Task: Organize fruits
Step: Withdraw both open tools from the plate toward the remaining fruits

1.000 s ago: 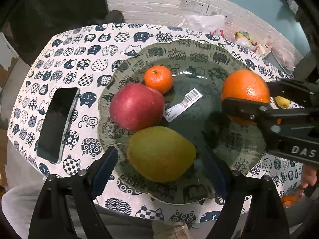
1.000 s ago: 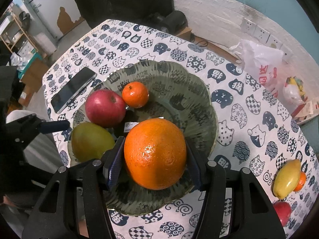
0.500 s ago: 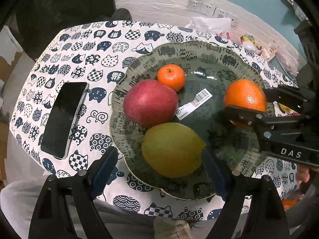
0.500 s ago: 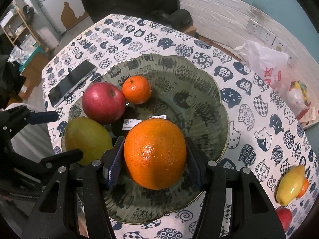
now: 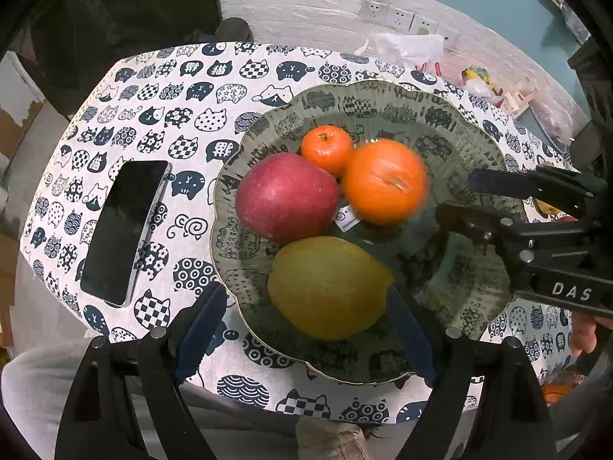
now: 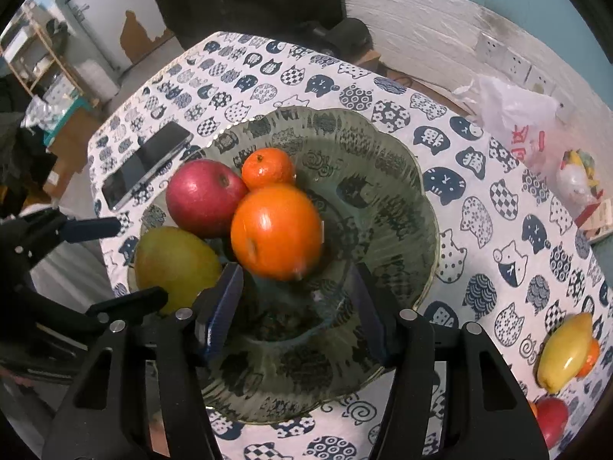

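Note:
A dark glass plate on the cat-print table holds a red apple, a small mandarin, a green-yellow mango and a large orange. The orange is motion-blurred and rests against the apple and mandarin. My right gripper is open and empty just behind the orange. My left gripper is open around the near side of the mango, not touching it.
A black phone lies left of the plate. A yellow mango, a small orange fruit and a red apple lie on the table at the right. A white plastic bag sits at the back.
My right gripper opened and let go of the large orange, which rolled across the plate against the apple and mandarin. The left gripper drew back a little.

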